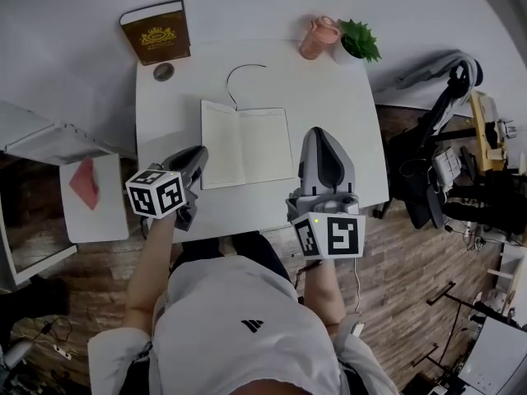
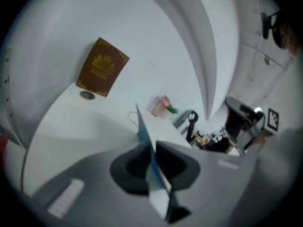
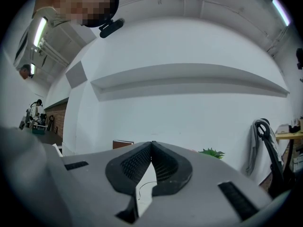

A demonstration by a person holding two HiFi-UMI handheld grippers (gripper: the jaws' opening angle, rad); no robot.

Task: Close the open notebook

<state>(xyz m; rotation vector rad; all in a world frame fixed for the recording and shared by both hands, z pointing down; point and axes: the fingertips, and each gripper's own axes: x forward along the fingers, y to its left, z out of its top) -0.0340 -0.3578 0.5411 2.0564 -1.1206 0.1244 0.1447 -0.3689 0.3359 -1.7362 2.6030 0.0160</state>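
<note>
The open notebook point(image 1: 247, 145) lies with white pages up in the middle of the white table point(image 1: 338, 97). My left gripper point(image 1: 198, 161) is at its left edge. In the left gripper view, my left gripper point(image 2: 152, 148) is shut on the thin blue cover point(image 2: 143, 129), which stands edge-on and raised between the jaws. My right gripper point(image 1: 319, 134) hovers by the notebook's right edge. In the right gripper view, my right gripper point(image 3: 151, 146) points level at the wall, its jaws closed tip to tip with nothing in them.
A brown book point(image 1: 155, 31) and a small round metal piece point(image 1: 163, 72) sit at the table's far left corner. A pink cup point(image 1: 319, 37) and a potted plant point(image 1: 358, 41) stand at the far right. The notebook's black ribbon point(image 1: 239, 76) curls behind it. A low white stand point(image 1: 86, 212) is at left.
</note>
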